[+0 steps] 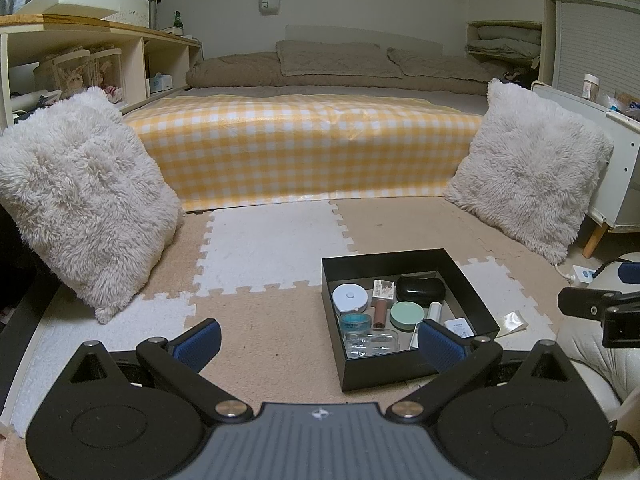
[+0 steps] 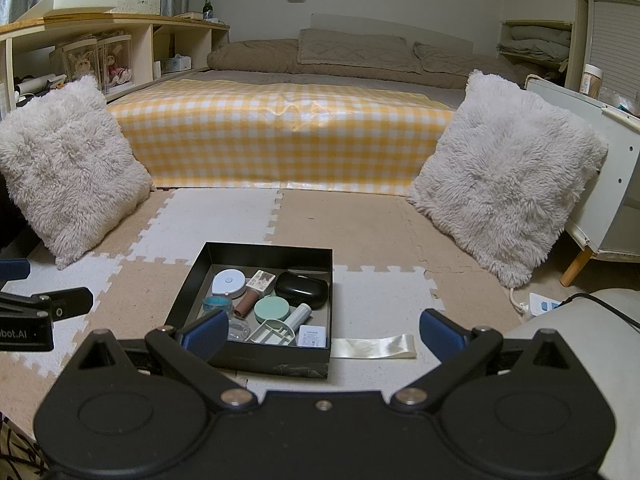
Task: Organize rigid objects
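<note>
A black box (image 2: 256, 256) sits on the foam mat (image 2: 360, 232), holding a white disc (image 2: 229, 281), green compact (image 2: 272, 307), black case (image 2: 301, 285) and a tube (image 2: 298, 315). Both grippers, left (image 1: 320, 338) and right (image 2: 320, 334), hang spread wide and empty before it.

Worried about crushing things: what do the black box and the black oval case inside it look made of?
Black box: probably matte cardboard, judging by its thin flat walls and sharp folded corners. Black oval case: likely hard glossy plastic, with rounded edges and a bright highlight on top.
</note>
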Demonstrator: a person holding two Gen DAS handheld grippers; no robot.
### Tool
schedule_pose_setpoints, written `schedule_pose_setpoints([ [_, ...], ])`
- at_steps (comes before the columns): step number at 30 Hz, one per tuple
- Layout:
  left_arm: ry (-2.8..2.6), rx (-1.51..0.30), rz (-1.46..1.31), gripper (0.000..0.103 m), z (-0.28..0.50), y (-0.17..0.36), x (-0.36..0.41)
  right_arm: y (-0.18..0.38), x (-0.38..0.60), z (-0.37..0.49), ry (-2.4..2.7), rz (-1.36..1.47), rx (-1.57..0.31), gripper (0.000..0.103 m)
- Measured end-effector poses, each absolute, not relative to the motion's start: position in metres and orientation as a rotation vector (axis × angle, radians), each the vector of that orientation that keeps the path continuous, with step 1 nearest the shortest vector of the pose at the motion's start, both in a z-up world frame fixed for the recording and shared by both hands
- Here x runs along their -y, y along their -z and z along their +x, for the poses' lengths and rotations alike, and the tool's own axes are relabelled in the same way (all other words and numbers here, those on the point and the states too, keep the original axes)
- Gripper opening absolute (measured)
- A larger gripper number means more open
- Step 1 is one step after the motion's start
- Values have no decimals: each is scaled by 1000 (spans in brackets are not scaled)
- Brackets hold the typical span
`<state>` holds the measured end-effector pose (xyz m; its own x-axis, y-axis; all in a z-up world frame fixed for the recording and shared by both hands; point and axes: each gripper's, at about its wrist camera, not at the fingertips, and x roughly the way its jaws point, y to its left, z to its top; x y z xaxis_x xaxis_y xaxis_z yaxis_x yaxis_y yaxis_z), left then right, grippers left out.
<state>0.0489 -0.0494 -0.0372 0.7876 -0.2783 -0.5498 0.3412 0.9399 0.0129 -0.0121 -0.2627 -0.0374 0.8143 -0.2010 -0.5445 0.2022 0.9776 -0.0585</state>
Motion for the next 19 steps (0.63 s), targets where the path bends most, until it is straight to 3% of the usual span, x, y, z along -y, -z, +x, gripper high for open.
schedule_pose_setpoints([
  [19,329,-577,118,103,49,36,44,37,263,-12,215,2,-581,103],
])
